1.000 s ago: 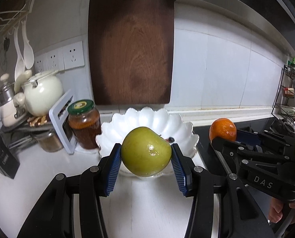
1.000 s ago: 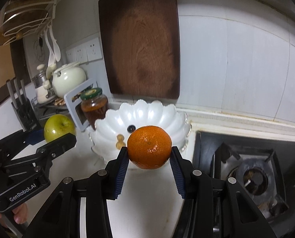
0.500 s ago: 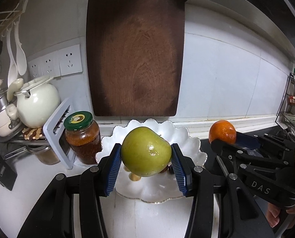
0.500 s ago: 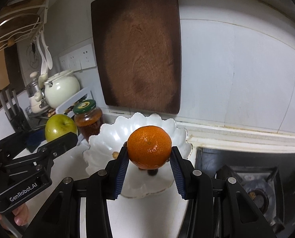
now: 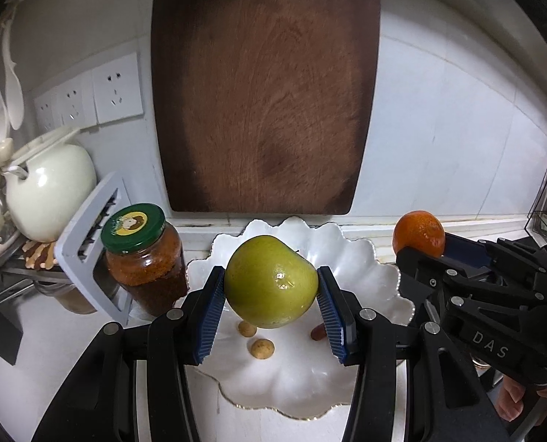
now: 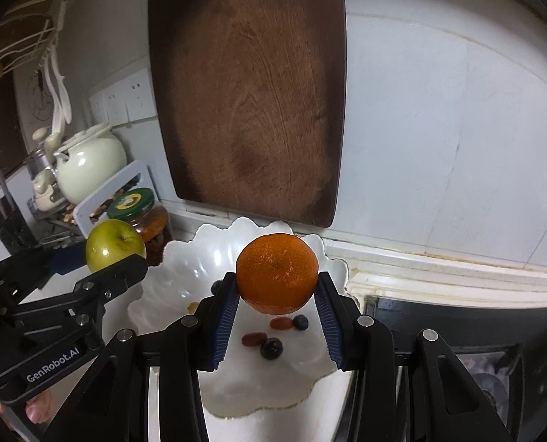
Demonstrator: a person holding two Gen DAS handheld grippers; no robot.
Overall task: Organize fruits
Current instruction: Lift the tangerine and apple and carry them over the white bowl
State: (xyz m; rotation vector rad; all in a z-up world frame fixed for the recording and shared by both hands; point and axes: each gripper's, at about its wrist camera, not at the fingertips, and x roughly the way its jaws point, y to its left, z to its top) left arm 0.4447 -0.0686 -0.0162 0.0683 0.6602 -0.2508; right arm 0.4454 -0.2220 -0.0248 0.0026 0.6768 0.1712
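My left gripper (image 5: 271, 313) is shut on a green apple (image 5: 270, 281) and holds it above the white scalloped bowl (image 5: 361, 258). My right gripper (image 6: 277, 316) is shut on an orange (image 6: 277, 273) and holds it above the same bowl (image 6: 177, 269). The bowl holds small fruits: tan round ones (image 5: 262, 348), reddish ones (image 6: 254, 339) and dark berries (image 6: 272, 348). The apple shows at the left of the right wrist view (image 6: 115, 245). The orange shows at the right of the left wrist view (image 5: 418, 234).
A wooden cutting board (image 5: 266, 88) leans on the tiled wall behind the bowl. A green-lidded jar (image 5: 144, 258), a grey rack (image 5: 89, 250) and a white teapot (image 5: 48, 191) stand to the left. A gas stove (image 6: 468, 335) lies to the right.
Both grippers have moved forward and tilted down over the bowl, each holding its fruit. The bowl's inside and its small fruits now show beneath them.
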